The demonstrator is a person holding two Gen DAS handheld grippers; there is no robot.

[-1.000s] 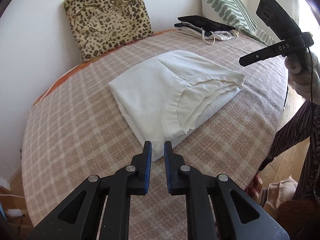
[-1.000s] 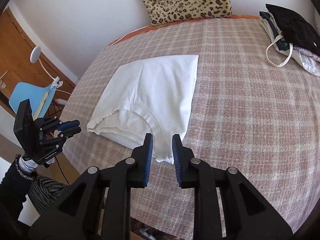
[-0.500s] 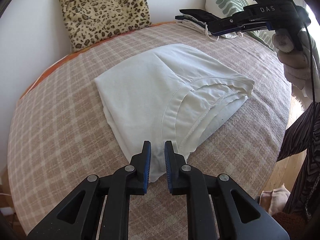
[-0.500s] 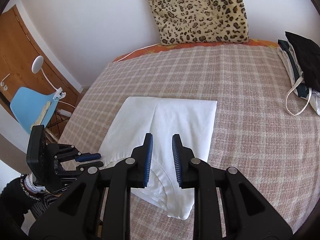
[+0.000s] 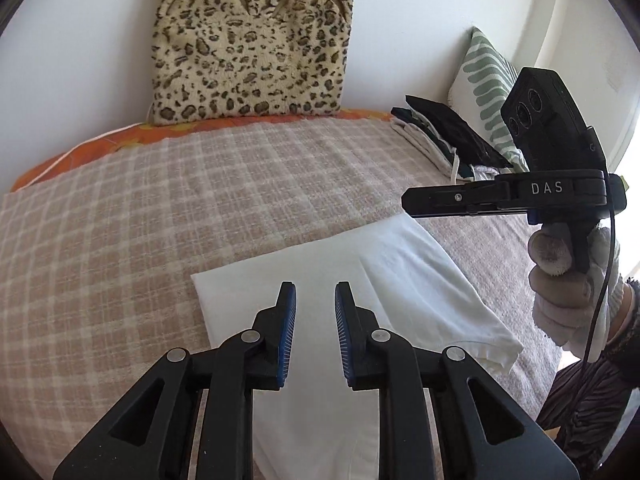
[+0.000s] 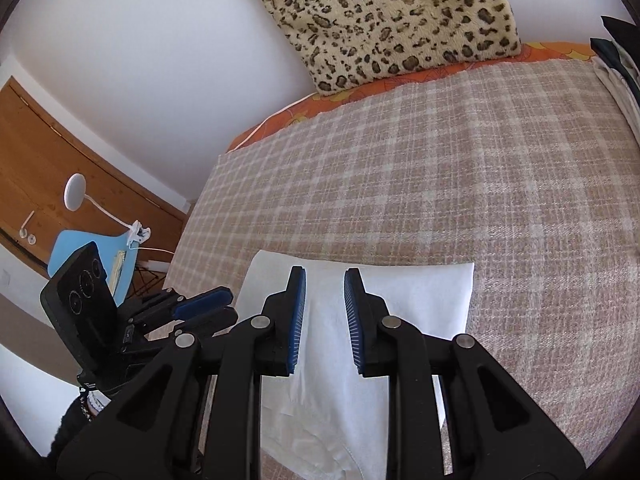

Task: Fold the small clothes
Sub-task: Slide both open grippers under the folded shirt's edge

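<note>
White garment (image 5: 360,280) lies folded on checked blanket (image 5: 160,208), near end hidden under both tools. Left gripper (image 5: 315,332) jaws just widened, empty; right gripper (image 6: 325,320) slightly apart, empty. Bare blanket toward 12 o'clock up to leopard cushion (image 5: 256,40)

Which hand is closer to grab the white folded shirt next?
Probably left. The left tool hovers open right over the white folded shirt; the right tool looks higher, beyond the far edge. Close call.
</note>
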